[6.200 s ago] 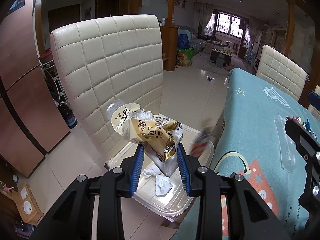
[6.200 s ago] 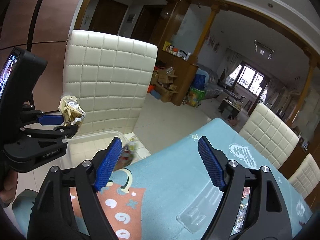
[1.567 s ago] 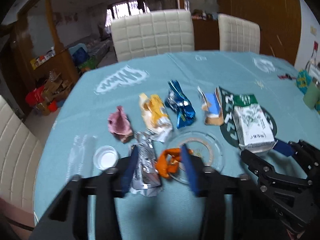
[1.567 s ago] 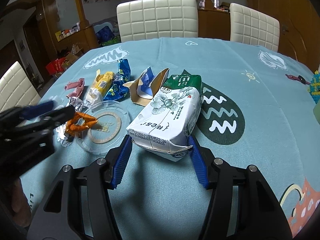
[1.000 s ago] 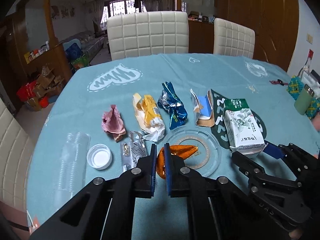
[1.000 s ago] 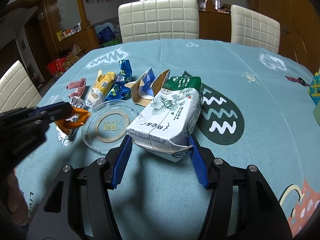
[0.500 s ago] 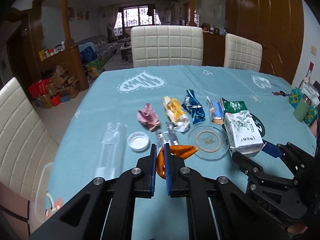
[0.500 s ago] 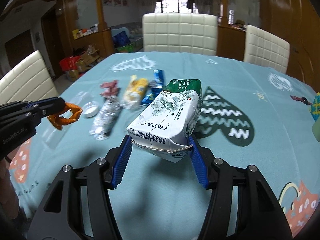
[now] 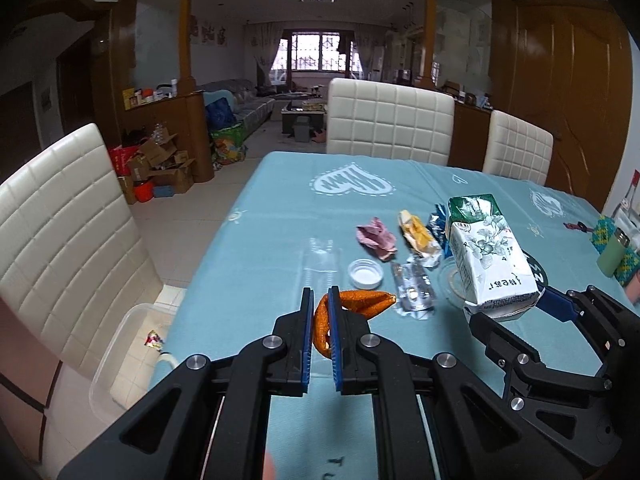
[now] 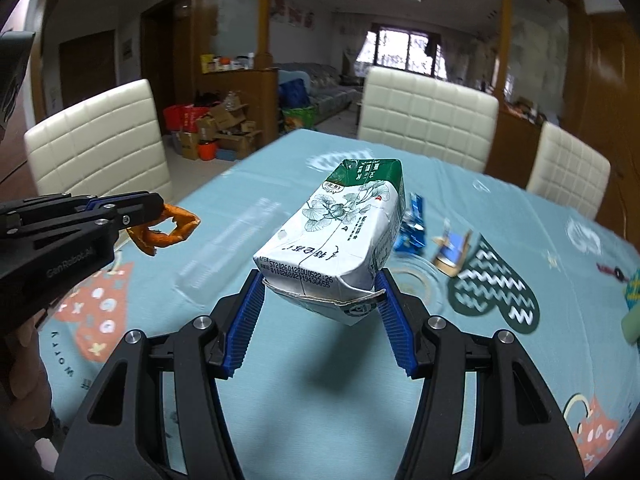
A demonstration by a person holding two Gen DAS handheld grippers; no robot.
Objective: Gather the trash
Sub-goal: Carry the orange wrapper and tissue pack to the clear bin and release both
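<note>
Left gripper (image 9: 320,312): fingers narrow, pinching crumpled orange wrapper (image 9: 356,301). Right gripper (image 10: 320,294): fingers clamping white-and-green paper carton (image 10: 340,236), lifted above teal-clothed table (image 10: 520,340).

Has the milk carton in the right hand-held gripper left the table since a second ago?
Yes. The milk carton is now lifted clear of the teal tablecloth, its shadow beneath, no longer beside the clear lid.

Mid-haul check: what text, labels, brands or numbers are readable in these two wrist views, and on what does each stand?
"GenRobot.AI": side of the left gripper.
"5T20260123DU0522:26": near end of the carton in the right gripper.
Second code line below it, starting "010026": remaining digits too blurred.
Handwritten-style script and green-top print on the carton: not legible.
"Worry": tablecloth edge, tentative.
Wrappers on the table: too small.
</note>
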